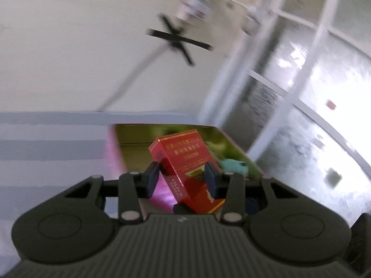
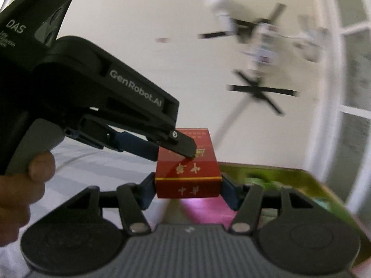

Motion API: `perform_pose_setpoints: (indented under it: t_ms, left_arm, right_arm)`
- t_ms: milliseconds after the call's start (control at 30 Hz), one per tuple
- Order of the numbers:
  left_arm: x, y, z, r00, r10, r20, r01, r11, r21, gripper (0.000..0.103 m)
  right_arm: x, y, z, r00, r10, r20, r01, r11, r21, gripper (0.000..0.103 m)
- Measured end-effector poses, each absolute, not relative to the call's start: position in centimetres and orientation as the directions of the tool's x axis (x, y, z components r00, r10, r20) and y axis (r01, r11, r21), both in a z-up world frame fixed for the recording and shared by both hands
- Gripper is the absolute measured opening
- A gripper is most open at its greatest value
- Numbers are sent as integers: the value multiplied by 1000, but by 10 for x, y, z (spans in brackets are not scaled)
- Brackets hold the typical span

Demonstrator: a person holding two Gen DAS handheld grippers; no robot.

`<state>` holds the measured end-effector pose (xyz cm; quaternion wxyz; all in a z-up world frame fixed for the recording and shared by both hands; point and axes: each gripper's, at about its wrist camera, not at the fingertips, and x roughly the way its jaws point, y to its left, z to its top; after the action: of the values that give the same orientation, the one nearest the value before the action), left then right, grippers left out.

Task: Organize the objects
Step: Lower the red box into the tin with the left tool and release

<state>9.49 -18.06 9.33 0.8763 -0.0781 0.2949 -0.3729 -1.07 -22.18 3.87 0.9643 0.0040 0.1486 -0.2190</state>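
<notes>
A red cigarette pack (image 1: 185, 162) with gold print is held in the air over an open box (image 1: 139, 143) with a gold-green inside and pink wall. My left gripper (image 1: 183, 180) is shut on the pack, tilted, in the left wrist view. In the right wrist view the same pack (image 2: 187, 176) sits between my right gripper's (image 2: 187, 190) blue pads, which press its two sides. The left gripper (image 2: 171, 150) comes in from the upper left there and clamps the pack's top.
A teal object (image 1: 234, 165) lies inside the box (image 2: 289, 180). A pale striped surface (image 1: 46, 143) lies under the box. A black tripod stand (image 1: 178, 41) and a white-framed glass door (image 1: 301, 92) are behind. A hand (image 2: 20, 178) holds the left gripper's handle.
</notes>
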Motion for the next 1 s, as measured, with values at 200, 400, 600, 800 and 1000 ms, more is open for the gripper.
perform_pose_setpoints:
  t_ms: [200, 400, 600, 800, 1000]
  left_arm:
    - [103, -253, 78, 539, -680, -497, 644, 713, -278, 52]
    - [136, -256, 64, 620, -570, -539, 542, 808, -232, 56]
    - [149, -242, 59, 675, -488, -554, 487, 858, -162, 57]
    - [174, -259, 48, 735, -348, -582, 376, 923, -77, 57]
    - [210, -282, 41, 764, -212, -609, 268, 963, 1, 57]
  right_arm:
    - [-17, -297, 30, 811, -451, -373, 482, 876, -11, 61]
    - [-28, -338, 28, 829, -444, -339, 497, 864, 84, 79]
    - [-93, -331, 24, 881, -426, -204, 462, 867, 185, 80]
    - [-81, -351, 25, 833, -477, -281, 529, 835, 152, 67]
    - [-61, -371, 15, 812, -415, -411, 531, 816, 228, 63]
